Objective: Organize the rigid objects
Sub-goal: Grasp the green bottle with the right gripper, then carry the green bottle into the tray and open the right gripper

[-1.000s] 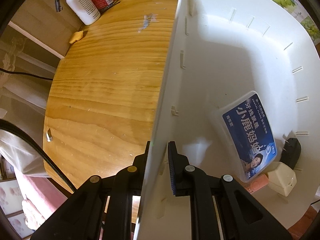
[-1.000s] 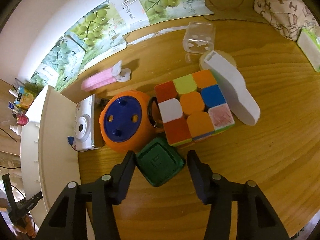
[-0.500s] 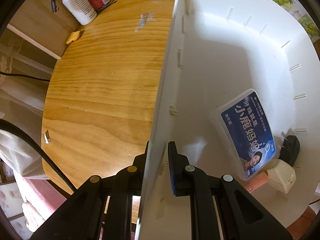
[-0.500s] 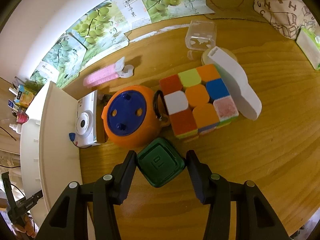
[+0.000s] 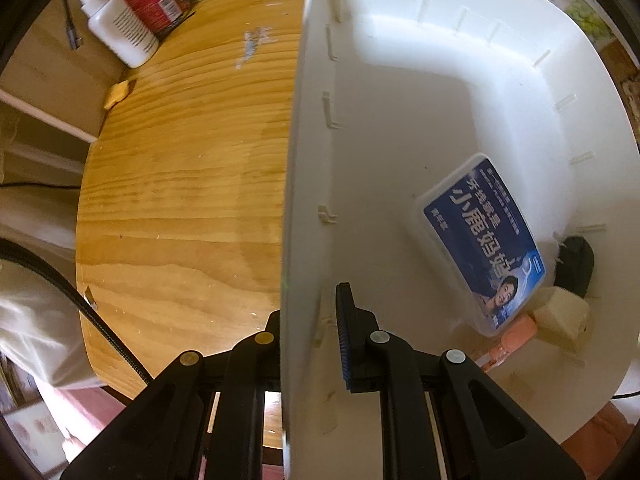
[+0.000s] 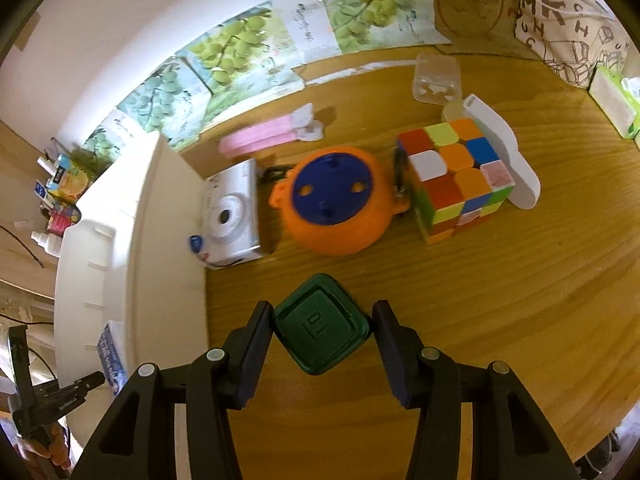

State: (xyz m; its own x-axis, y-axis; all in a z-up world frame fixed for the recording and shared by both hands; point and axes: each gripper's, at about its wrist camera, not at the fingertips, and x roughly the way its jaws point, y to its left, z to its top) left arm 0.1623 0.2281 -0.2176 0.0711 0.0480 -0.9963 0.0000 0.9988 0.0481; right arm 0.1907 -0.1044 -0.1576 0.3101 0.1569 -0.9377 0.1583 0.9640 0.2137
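Observation:
My right gripper [image 6: 322, 328] is shut on a small dark green square box [image 6: 320, 326], held above the wooden table [image 6: 500, 320]. Beyond it stand an orange round pot with a blue lid [image 6: 336, 200], a colour cube [image 6: 452, 176] and a white toy camera [image 6: 232, 216]. My left gripper [image 5: 310, 320] points straight down, shut on the side wall of a white bin [image 5: 304, 160]; one finger is hidden behind the wall. In the bin lie a clear box with a blue label [image 5: 484, 240], a black item [image 5: 574, 266], a cream block [image 5: 564, 314] and an orange piece [image 5: 516, 334].
The white bin [image 6: 96, 260] stands left of the camera. A pink item [image 6: 264, 138], a clear plastic box [image 6: 436, 78] and a curved white piece [image 6: 504, 152] lie farther back. A tissue pack [image 6: 612, 96] sits right. A white bottle [image 5: 120, 32] and red can [image 5: 154, 4] stand beyond the bin.
My right gripper has pulled the green box back from the orange pot and the cube and nearer the bin. The left gripper has rolled slightly and still clamps the bin wall.

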